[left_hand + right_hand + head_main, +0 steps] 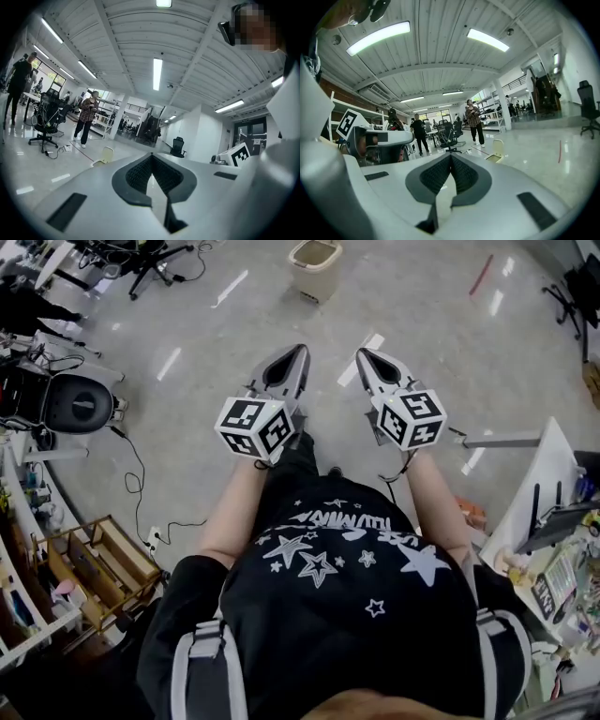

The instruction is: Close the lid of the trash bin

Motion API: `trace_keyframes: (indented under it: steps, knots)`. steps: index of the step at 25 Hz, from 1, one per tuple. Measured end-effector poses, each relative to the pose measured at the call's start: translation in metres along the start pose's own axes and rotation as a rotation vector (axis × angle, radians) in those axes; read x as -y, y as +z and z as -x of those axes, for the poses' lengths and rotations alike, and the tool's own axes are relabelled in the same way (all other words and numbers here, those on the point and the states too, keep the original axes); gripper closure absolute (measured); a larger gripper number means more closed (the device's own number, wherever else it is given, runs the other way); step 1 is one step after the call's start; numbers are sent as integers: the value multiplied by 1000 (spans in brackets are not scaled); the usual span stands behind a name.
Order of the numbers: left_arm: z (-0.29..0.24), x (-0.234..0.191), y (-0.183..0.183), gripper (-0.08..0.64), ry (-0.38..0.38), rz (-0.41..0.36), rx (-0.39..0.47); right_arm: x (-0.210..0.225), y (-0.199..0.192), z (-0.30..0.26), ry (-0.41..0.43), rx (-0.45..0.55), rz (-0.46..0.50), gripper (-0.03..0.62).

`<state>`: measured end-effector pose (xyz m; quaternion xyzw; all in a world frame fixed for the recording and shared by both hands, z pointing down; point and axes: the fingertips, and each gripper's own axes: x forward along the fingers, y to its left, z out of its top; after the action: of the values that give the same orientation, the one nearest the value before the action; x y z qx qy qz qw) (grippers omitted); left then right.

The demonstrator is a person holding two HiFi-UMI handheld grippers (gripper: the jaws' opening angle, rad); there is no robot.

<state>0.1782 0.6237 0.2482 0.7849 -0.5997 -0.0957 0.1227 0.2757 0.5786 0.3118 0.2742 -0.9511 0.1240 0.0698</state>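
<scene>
Trash bin (315, 266) on floor (202, 442), well ahead of person (333, 587)

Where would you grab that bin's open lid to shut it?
Likely the free top edge of the lid: it stands upright over the trash bin, so come from above and swing it down over the opening.

the floor (441, 306) is grey and shiny. a cream trash bin (314, 266) stands on it far ahead, its top open. a thin red strip (481, 275) lies well to the bin's right. on the left, a black cable (139, 486) runs to a small white plug box (155, 537), near a wooden rack (105, 563).
</scene>
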Motion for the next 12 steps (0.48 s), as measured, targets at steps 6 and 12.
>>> trace_keyframes:
  steps: [6,12]
  knots:
    - [-27,-29,0,549,-23,14,-11,23,3,-28,-49,-14,-14,588]
    - [-67,-81,9,549,-20,33,-11,46,9,-78,-69,-31,-18,588]
